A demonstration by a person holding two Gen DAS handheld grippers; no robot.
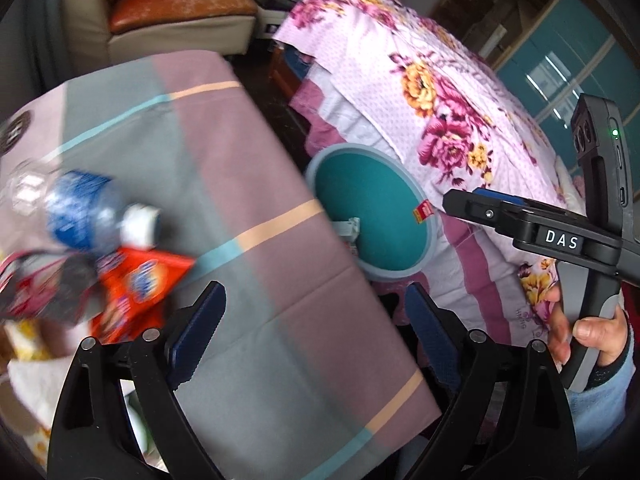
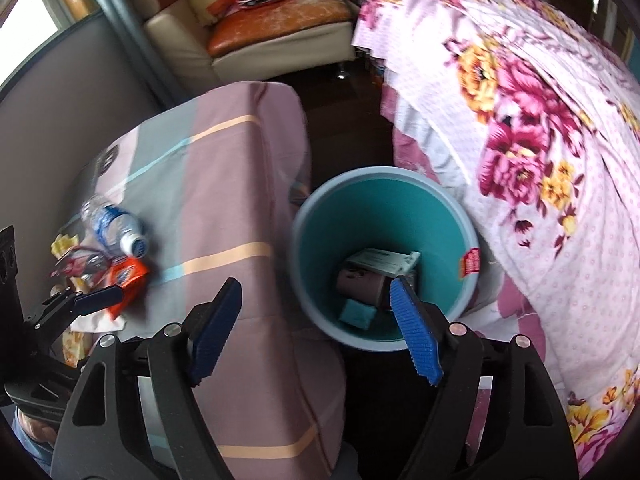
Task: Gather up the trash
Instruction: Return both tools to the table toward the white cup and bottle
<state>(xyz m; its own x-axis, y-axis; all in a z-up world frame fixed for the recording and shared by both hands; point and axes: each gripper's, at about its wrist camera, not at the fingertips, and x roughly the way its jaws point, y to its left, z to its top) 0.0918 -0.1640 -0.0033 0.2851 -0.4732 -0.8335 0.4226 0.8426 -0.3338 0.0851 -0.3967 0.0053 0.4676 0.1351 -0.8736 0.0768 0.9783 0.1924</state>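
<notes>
Right gripper (image 2: 316,328), jaws spread and empty, above teal bin (image 2: 460,216) (3 discards inside); plastic bottle (image 2: 116,228) awaits beside bin.

Bin (image 2: 384,200) between table (image 2: 240,184) and bed (image 2: 540,152); bottle (image 2: 116,228) on table.

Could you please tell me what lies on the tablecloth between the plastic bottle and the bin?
Only bare striped tablecloth: nothing lies between the plastic bottle and the bin beside the table, as the right wrist view shows.
</notes>
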